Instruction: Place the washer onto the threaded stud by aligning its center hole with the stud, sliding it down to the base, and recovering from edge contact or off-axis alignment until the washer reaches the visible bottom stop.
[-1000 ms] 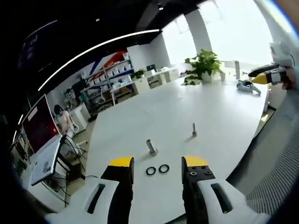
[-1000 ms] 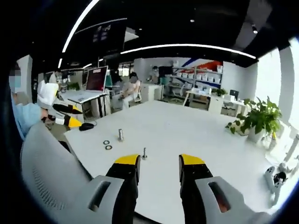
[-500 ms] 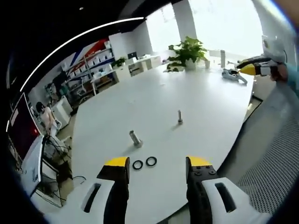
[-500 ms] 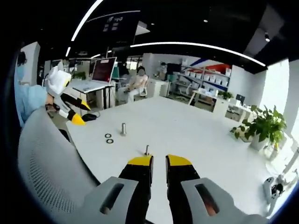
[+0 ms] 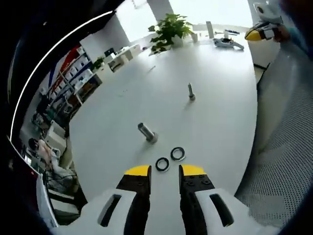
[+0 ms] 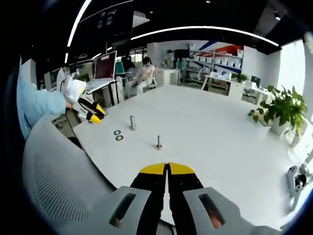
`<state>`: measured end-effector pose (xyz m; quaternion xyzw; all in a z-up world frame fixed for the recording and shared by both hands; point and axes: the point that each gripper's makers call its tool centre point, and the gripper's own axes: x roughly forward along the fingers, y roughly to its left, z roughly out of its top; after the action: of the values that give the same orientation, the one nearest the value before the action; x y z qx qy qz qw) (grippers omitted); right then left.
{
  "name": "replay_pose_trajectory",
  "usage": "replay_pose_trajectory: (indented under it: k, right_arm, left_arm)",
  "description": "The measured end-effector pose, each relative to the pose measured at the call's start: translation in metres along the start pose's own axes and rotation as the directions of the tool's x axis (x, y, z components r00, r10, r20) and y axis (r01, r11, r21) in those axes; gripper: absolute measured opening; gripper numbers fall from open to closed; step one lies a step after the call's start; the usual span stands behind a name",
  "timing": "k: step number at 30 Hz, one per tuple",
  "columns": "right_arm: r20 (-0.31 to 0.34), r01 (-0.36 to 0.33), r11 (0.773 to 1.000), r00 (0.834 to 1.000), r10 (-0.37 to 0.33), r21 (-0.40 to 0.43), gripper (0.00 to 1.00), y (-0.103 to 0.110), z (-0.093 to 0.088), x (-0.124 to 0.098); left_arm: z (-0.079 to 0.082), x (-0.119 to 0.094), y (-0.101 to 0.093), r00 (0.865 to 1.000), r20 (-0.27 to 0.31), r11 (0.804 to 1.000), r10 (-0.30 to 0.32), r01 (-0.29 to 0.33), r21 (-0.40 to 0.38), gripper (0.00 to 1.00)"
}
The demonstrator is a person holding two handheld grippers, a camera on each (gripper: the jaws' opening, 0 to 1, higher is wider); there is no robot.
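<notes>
Spanning bright office: white table (image 5: 215, 122)

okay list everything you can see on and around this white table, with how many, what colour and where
table: one, white, large, carrying the small parts.
washers: two, dark rings, flat on the table side by side just ahead of the left gripper; second one.
thick stud: one, silver, beside the washers.
thin stud: one, silver, further along the table, apart from the washers.
potted plant: one, green, far end of the table.
mesh chair back: one, grey, at the table's near edge.
shelving: white, with bins, background.
seated person: one, background, near a monitor.
left gripper: yellow-tipped, jaws slightly apart, nothing between them.
right gripper: yellow-tipped, jaws closed together, empty.
</notes>
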<state>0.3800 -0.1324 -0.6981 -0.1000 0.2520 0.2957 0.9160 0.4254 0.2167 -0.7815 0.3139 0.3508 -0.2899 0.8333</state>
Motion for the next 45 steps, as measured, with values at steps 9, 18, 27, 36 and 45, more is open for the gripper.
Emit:
replay_pose_trajectory:
  k: [9,18,27,36,45]
  right_arm:
    - [-0.014,-0.007,1.0,1.0,0.007,0.026,0.03,-0.001,-0.003,0.003]
    - [-0.033,0.025,0.999,0.999,-0.024,0.034,0.04,-0.007,-0.007,0.005]
    - [-0.072,0.017,0.999,0.997,-0.015,0.031,0.05,-0.004,-0.011,0.008]
    - [-0.085,0.019,1.0,0.996,-0.017,0.02,0.05,-0.005,-0.013,0.008]
    - [-0.092,0.018,1.0,0.996,-0.017,0.013,0.05,-0.006,-0.015,0.008]
  left_arm:
    - [-0.014,0.055,0.011,0.99,-0.097,0.993,-0.102,0.108,0.055,0.14]
    - [-0.027,0.086,0.02,0.976,-0.162,0.982,-0.147,0.164,0.097,0.12]
    - [-0.032,0.1,0.015,0.959,-0.174,0.971,-0.225,0.235,0.043,0.06]
    - [-0.03,0.103,0.015,0.95,-0.143,0.959,-0.276,0.282,0.026,0.04]
    - [-0.029,0.104,0.014,0.945,-0.126,0.952,-0.301,0.305,0.017,0.04]
